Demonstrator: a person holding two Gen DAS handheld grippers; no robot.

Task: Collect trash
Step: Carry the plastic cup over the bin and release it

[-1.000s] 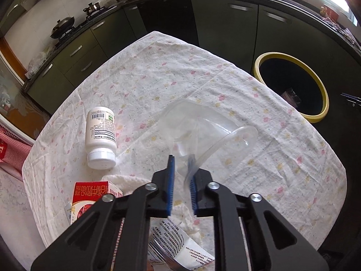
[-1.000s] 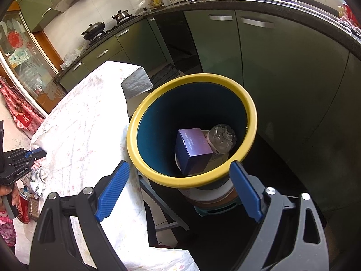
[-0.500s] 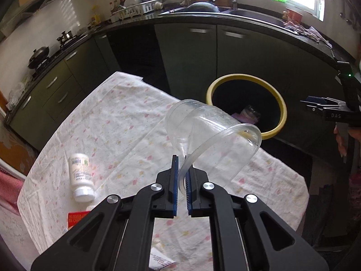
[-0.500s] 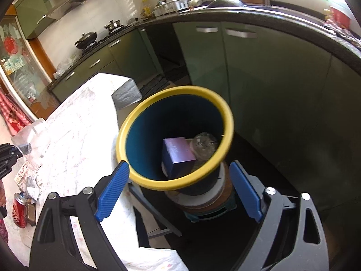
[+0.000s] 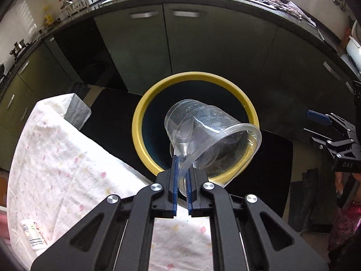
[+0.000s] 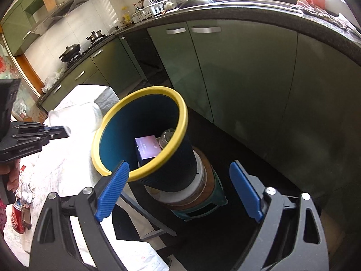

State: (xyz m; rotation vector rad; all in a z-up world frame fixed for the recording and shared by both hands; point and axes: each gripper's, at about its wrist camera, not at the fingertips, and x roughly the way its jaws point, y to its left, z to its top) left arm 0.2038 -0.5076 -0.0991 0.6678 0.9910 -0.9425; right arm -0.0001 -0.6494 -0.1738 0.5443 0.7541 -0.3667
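left wrist view: the left gripper (image 5: 181, 185) has its blue fingers (image 5: 173, 180) pinched tight on the rim of a clear plastic cup (image 5: 209, 135), which lies tilted on its side in the air, in line with the mouth of a dark blue bin with a yellow rim (image 5: 144, 122). a table under a white cloth with small pink flowers (image 5: 67, 158) fills the lower left; a white pill bottle (image 5: 31, 234) lies near its edge, label print too small to read. at the far right the right gripper (image 5: 325, 122) is partly cut off, with the letters "das" on its black body.

right wrist view: the right gripper (image 6: 178, 189) has its fingers (image 6: 111, 192) spread wide with nothing between them, pointing down at the bin (image 6: 180, 113), which stands on a round stool (image 6: 203, 194). inside lie a purple box (image 6: 146, 146) with unreadable print and a crumpled clear item, half hidden by the rim. at the left edge, a red can (image 6: 17, 216) is cut off, its white lettering illegible.
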